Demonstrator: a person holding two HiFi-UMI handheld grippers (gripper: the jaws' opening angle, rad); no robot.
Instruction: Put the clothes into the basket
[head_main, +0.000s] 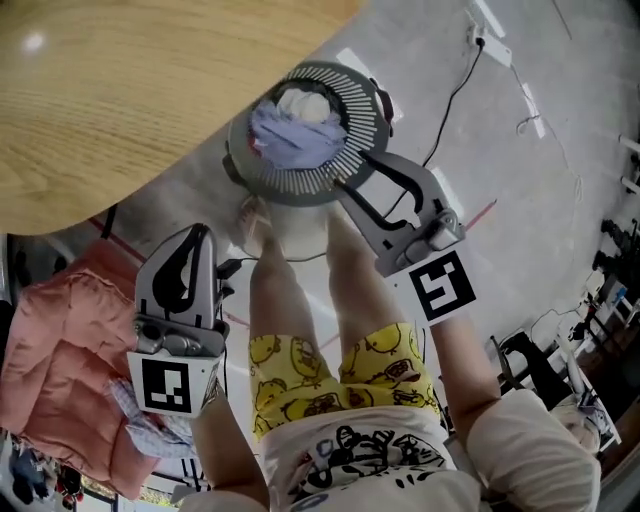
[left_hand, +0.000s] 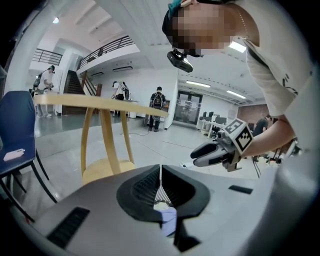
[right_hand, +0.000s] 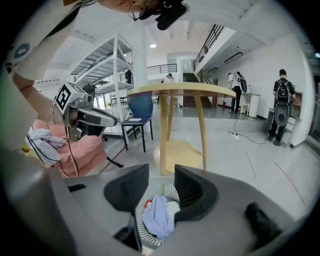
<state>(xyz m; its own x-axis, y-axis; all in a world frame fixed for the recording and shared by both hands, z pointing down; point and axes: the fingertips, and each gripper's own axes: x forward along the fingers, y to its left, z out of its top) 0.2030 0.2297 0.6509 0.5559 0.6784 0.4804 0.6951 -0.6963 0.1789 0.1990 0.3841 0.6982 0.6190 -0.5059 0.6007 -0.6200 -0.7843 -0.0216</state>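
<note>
A round grey slatted basket (head_main: 362, 108) stands on the floor by the person's feet, with a lavender cloth (head_main: 295, 135) and a white cloth (head_main: 305, 100) inside. My right gripper (head_main: 362, 178) hangs over the basket's near rim, open, with nothing between its jaws. In the right gripper view (right_hand: 161, 187) the lavender cloth (right_hand: 157, 217) lies in the basket (right_hand: 141, 235) below the gap. My left gripper (head_main: 200, 232) is held further left and nearer, away from the basket, shut and empty; its jaws meet in the left gripper view (left_hand: 160, 187).
A round wooden table (head_main: 120, 90) fills the upper left, its legs (right_hand: 165, 135) just beyond the basket. A pink cushion (head_main: 60, 350) at the lower left carries more clothes (head_main: 150, 425). A power strip with cables (head_main: 490, 45) lies on the floor. A blue chair (right_hand: 140, 110) stands behind.
</note>
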